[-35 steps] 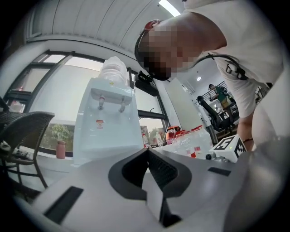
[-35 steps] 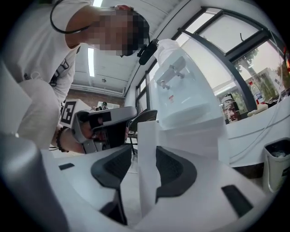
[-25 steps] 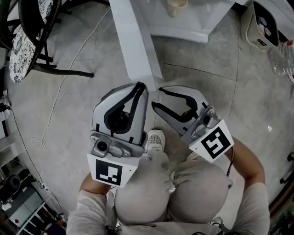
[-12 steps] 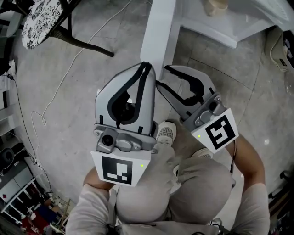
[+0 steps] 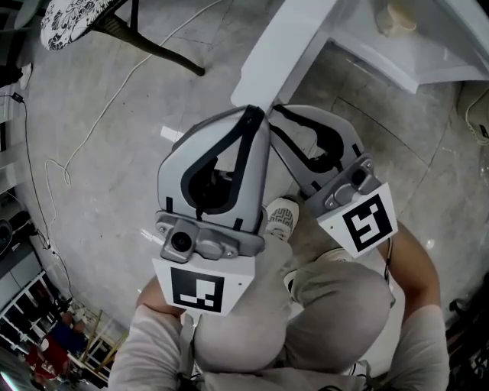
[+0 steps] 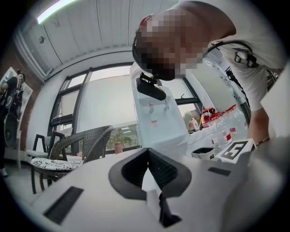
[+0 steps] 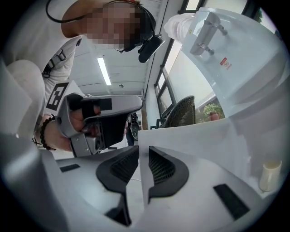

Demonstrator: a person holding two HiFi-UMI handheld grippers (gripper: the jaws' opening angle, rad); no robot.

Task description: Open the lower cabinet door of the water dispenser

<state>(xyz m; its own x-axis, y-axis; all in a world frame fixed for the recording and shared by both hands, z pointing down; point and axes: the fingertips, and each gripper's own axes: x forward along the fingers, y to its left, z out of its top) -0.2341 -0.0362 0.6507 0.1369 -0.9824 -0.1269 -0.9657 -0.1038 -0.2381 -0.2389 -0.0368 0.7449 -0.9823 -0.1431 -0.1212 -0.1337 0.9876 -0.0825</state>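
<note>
The white lower cabinet door of the water dispenser stands swung out, seen edge-on from above. My right gripper is at the door's free edge. In the right gripper view that edge fills the gap between the pads of the right gripper, whose jaws are closing on it. My left gripper hovers just left of the door's end, apart from it. Its tips meet in the left gripper view, with nothing gripped. The dispenser rises beyond it.
A pale cup stands inside the open cabinet. A wicker chair with a patterned cushion is at the far left, and a thin cable trails over the concrete floor. The person's shoes sit under the grippers. Bottles stand beside the dispenser.
Both grippers have moved along with the door's free edge as the door swung further out. The right gripper's jaws have narrowed on the edge.
</note>
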